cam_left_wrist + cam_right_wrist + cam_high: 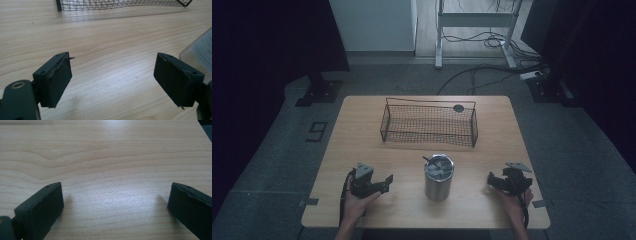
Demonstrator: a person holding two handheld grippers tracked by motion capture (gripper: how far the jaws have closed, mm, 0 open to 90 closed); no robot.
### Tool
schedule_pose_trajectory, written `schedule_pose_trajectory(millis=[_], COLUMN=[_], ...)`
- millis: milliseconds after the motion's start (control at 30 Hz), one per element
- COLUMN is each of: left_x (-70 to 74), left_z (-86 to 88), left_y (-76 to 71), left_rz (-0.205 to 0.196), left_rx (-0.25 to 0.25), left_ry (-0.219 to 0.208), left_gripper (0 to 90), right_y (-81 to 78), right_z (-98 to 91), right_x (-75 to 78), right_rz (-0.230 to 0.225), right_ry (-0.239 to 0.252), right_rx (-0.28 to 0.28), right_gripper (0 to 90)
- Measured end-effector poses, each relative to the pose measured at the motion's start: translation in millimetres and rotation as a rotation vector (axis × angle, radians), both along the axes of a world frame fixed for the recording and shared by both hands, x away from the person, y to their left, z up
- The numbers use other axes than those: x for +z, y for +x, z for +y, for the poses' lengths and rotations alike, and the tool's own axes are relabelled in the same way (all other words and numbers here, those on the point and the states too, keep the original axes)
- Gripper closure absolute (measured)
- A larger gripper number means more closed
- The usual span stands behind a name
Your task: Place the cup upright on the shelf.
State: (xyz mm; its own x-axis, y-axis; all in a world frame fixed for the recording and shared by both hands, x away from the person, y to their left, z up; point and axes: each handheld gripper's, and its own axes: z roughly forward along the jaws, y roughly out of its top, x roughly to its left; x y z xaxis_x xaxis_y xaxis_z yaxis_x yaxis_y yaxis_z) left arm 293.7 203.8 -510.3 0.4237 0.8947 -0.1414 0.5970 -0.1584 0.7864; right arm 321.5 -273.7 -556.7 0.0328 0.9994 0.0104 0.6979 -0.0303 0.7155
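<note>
Right now both grippers sit low at the near edge of the surface point(362, 110), one each side of a steel cup point(438, 178).

Left gripper point(384, 184): near the near-left corner, held in the person's left hand point(354, 202), pointing across twd the cup. In the left gripper view its jaws stand wide apart w/ bare wood between them, nothing held. The cup's rim and side show at the right edge of that view point(197, 53), just beyond the right jaw, not touching as far as I can tell.

Right gripper point(491, 181): near the near-right corner, in the right hand point(514, 202), pointing in twd the cup, some bare wood between. Right gripper view shows its jaws also wide apart, only wood grain between them, nothing gripped.

Cup: upright, mid-width of the surface, closer to the near edge than the far one. Dark, light-catching contents inside; can't tell what they are. A thin dark piece sticks up at its rim.

Wire basket point(384, 120): behind the cup, twd the far edge, roughly centred, well apart from cup and both grippers. Its lower mesh shows along the top of the left gripper view point(120, 4). A small dark round spot point(458, 108) lies on the surface by the basket's far-right corner.
</note>
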Motion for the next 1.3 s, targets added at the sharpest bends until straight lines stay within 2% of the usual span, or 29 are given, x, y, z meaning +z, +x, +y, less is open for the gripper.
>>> schedule_pose_trajectory(millis=[200,300,533,667,967,1300], left_x=[-1.4,-1.6,-5.2,-5.4,-5.6,3.9], left_z=[-0.4,0.6,-2.2,-4.7,-12.8,-17.3], left_y=[0.6,1.7,2.9,2.1,-2.0,-6.9], left_rz=[0.011,0.013,0.040,0.042,0.031,-0.001], left_rx=[-0.016,-0.013,-0.006,-0.010,-0.039,-0.062], left_ry=[0.005,-0.005,-0.008,-0.010,0.022,0.007], left_gripper=[14.7,14.7,14.6,14.7,14.7,14.7], right_y=[-1.3,-2.3,-1.3,-0.8,-0.1,-0.5], right_z=[-0.6,-0.3,-1.9,-2.3,-2.2,-2.0], right_x=[0.0,-0.1,-0.1,0.1,0.2,0.2], right_rz=[0.002,0.001,0.000,0.001,-0.001,-0.008], right_ry=[-0.001,-0.001,0.001,-0.001,0.000,-0.001], right_rx=[-0.014,-0.019,0.019,0.029,0.039,0.045], right_gripper=[0.0,0.0,0.0,0.0,0.9,2.4])
